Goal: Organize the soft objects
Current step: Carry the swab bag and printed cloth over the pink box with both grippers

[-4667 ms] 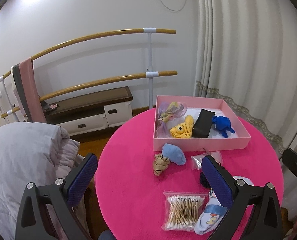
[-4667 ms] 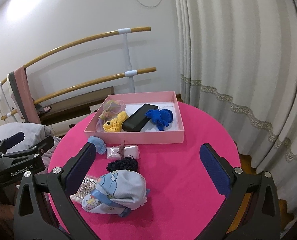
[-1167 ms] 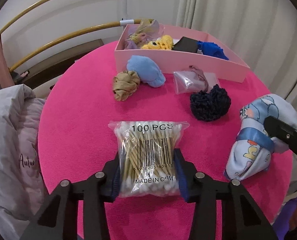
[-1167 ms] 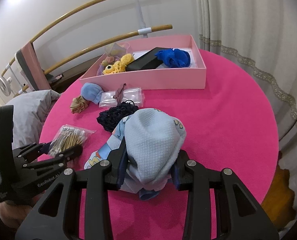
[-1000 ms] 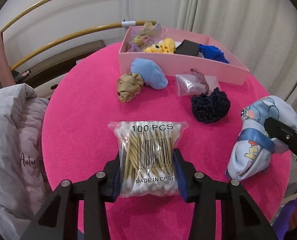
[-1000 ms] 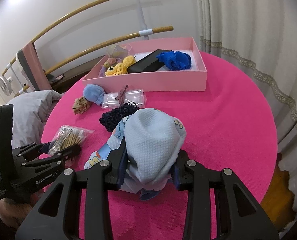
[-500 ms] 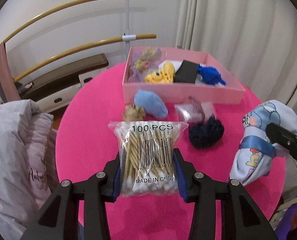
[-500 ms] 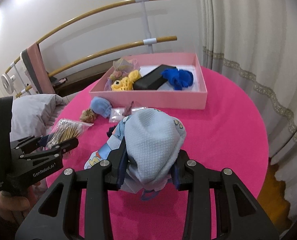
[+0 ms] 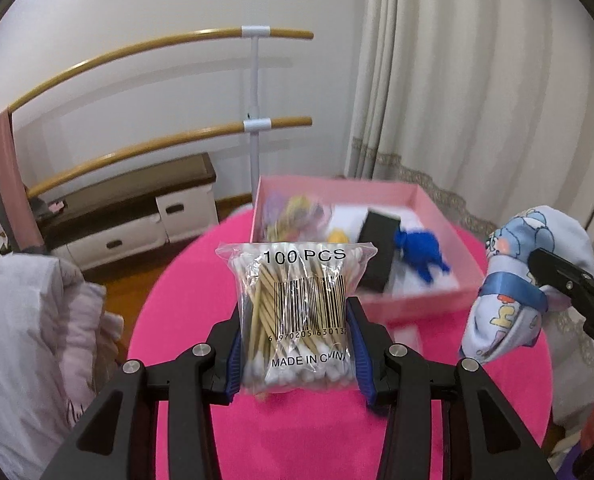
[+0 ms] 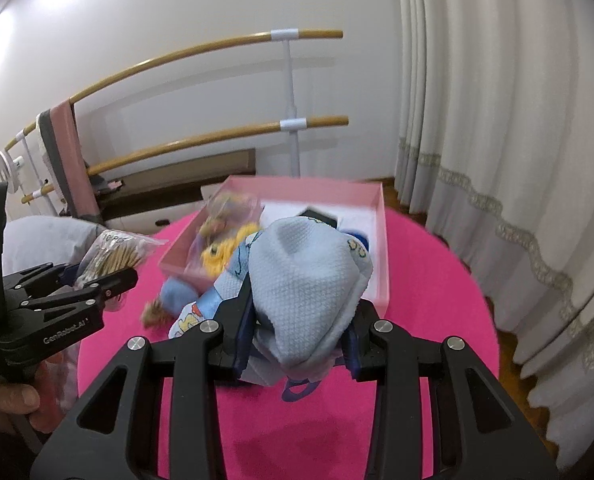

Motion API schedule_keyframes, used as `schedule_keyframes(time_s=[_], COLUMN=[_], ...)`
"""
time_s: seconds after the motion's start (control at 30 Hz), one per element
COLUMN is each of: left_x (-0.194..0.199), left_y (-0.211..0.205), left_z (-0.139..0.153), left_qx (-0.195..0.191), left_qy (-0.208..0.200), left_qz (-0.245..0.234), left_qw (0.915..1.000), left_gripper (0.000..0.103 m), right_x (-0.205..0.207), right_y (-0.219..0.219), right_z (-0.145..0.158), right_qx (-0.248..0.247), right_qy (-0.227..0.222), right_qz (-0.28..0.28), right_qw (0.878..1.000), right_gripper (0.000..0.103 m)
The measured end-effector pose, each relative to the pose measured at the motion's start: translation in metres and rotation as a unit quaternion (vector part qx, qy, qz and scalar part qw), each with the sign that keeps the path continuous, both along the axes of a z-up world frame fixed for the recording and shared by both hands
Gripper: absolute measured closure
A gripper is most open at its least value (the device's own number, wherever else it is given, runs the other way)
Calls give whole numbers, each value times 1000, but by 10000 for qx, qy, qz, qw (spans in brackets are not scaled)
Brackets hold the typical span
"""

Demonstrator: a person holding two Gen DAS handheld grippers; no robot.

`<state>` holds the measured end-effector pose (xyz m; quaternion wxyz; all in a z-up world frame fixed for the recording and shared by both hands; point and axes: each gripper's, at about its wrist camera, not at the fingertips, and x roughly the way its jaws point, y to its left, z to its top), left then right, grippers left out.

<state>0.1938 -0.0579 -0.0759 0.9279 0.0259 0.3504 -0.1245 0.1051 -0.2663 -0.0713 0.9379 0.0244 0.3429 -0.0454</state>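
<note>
My left tongs are closed on the lower half of a clear crinkly plastic bag of wooden cotton swabs, light and slippery, so I pinch low across the stiff bundle. My right tongs squeeze a soft pale-blue printed cloth bundle, which squashes easily. Both hang above the round pink worktop, the shallow pink cardboard box beyond.
</note>
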Motion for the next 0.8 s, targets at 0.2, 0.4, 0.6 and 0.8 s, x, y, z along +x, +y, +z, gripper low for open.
schedule_keyframes(time_s=[0.2,0.4,0.6,0.8], left_x=[36,76,116,166], left_y=[-9,-31,-56,-80], left_z=[23,34,26,8], left_qx=[80,207,215,154], left_qy=[-284,-520,-527,-300], left_qz=[-5,75,129,120], left_qw=[9996,9984,9983,9994], left_gripper=[62,62,62,62], right_x=[42,89,131,167], right_y=[-11,-22,-41,-63], right_z=[26,32,24,6], right_qx=[-121,-131,-44,63], right_qy=[-203,-248,-156,55], right_qz=[-79,-164,-314,-490], right_qw=[9997,9995,9994,9988], right_gripper=[69,69,69,68])
